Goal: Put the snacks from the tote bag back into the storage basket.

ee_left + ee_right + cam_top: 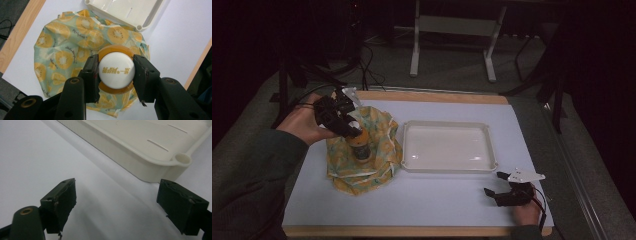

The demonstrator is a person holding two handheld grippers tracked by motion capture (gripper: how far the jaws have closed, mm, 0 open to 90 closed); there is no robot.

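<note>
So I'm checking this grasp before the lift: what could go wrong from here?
The left tool pinches only the round white cap of the bottle, so it might slip or tilt when lifted. The fruit-print cloth lies under the bottle and may drag along. The tray sits close beside the cloth and could get bumped.

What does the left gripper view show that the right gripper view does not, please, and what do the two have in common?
The left gripper view alone shows the left gripper, its fingers closed on the white cap of an orange bottle standing on a fruit-print cloth. The right gripper view alone shows the right gripper, open above bare white table surface and holding nothing. Both views take in a corner of the white tray, which has nothing in it.
</note>
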